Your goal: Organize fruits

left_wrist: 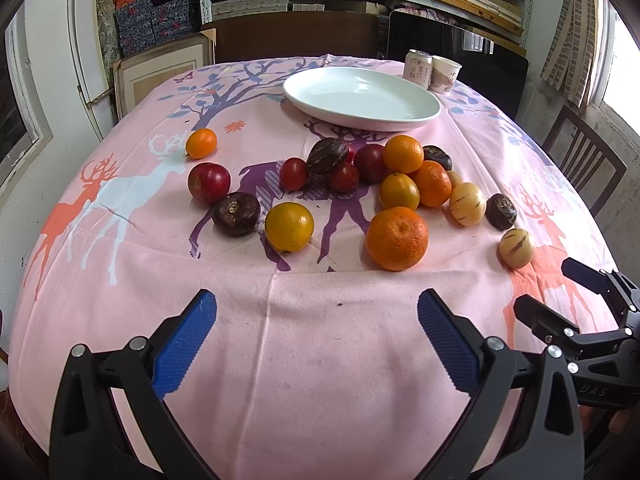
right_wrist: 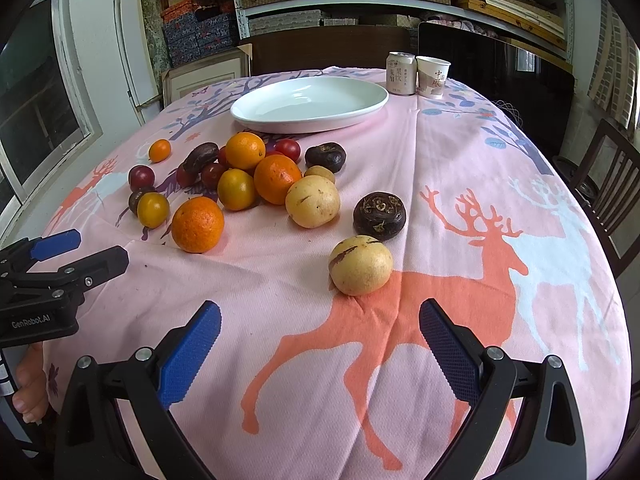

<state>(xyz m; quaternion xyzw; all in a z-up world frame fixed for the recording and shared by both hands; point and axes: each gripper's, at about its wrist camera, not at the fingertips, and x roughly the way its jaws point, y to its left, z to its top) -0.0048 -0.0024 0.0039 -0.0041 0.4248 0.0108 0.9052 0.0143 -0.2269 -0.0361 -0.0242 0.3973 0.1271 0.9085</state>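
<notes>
Left claw [left_wrist: 316, 344] and right claw [right_wrist: 320, 354] both wide apart, holding nothing, above pink deer-print desk [right_wrist: 460, 184]; loose fruit before empty white oval plate [left_wrist: 362, 98].

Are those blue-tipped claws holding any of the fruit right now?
No. The left gripper and right gripper are both open and empty, above bare tablecloth. All the fruit lies loose; the white plate is empty.

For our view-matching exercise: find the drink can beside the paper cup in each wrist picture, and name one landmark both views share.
Left wrist view: the drink can stands at upper right, behind the white plate, left of the paper cup.
Right wrist view: the can stands at upper centre-right, just right of the plate.
Shared landmark: the white plate.
</notes>
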